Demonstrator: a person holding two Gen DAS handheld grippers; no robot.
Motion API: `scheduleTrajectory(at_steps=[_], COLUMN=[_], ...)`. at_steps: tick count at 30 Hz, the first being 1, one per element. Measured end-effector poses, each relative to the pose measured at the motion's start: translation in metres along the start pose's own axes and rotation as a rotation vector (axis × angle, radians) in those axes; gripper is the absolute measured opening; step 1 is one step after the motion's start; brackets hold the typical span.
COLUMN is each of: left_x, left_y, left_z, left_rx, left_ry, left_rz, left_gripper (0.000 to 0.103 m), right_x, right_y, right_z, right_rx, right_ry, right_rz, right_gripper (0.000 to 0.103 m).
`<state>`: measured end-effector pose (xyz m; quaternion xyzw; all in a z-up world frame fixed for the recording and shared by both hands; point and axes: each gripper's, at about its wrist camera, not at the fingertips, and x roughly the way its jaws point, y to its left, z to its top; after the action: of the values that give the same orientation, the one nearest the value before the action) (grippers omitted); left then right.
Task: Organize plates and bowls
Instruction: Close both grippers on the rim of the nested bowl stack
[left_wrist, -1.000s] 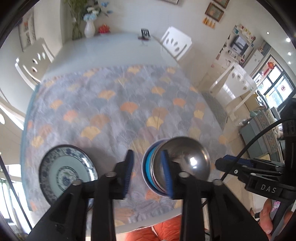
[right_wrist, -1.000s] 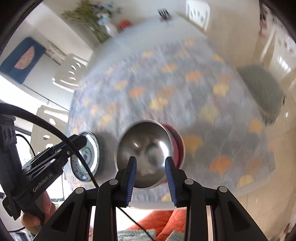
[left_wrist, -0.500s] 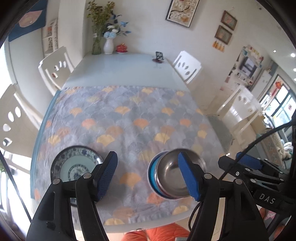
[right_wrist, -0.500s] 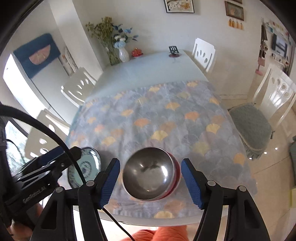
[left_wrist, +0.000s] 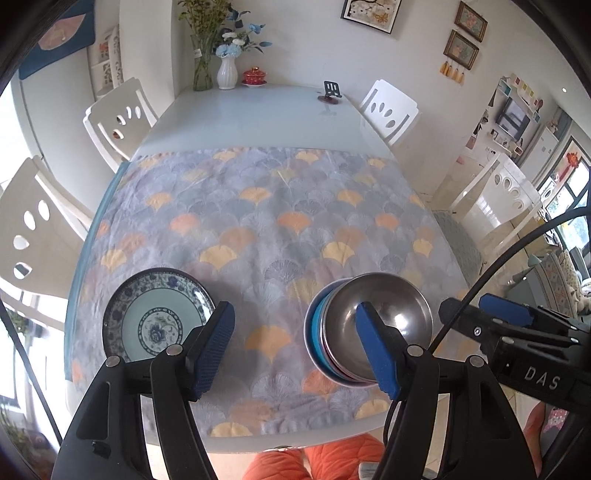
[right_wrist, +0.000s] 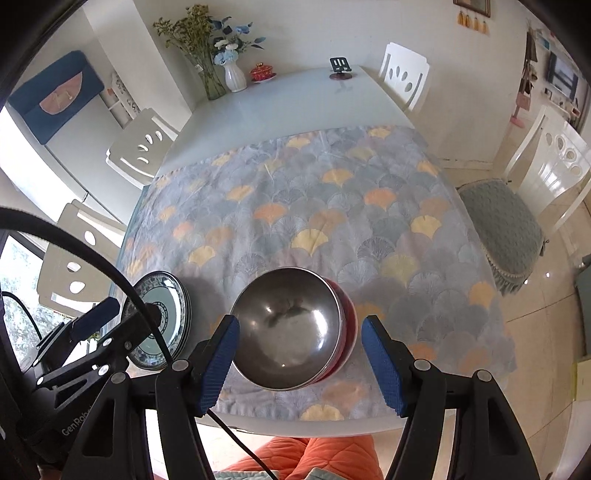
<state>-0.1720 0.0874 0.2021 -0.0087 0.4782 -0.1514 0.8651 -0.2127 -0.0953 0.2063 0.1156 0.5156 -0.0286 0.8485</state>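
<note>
The steel bowl (right_wrist: 291, 328) sits nested in the bowl stack at the bottom middle of the frame, the blue plates (left_wrist: 159, 319) rest lower left on the bench (left_wrist: 258, 110), and both the left gripper (left_wrist: 295, 347) and right gripper (right_wrist: 299, 360) have jaws apart, holding nothing, so sorting looks done.

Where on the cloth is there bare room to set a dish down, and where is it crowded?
Bare: the patterned cloth beyond the plate stack and the steel bowl stack, up to the bare tabletop, plus the strip between the two stacks. Crowded: the near edge, where both stacks sit with both tools above.
</note>
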Motion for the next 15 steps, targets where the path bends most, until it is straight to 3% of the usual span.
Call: scheduleTrajectory(at_steps=[9, 15], left_x=[0.002, 0.027], left_y=[0.006, 0.001], left_z=[0.001, 0.001], left_rx=[-0.048, -0.101], left_ry=[0.019, 0.103], left_rz=[-0.039, -0.093], left_gripper=[0.066, 0.066], right_x=[-0.001, 0.022], right_y=[-0.001, -0.007], right_z=[0.008, 0.013], right_rx=[-0.009, -0.033], right_ry=[-0.007, 0.074], right_rz=[0.025, 0.047], right_gripper=[0.067, 0.071])
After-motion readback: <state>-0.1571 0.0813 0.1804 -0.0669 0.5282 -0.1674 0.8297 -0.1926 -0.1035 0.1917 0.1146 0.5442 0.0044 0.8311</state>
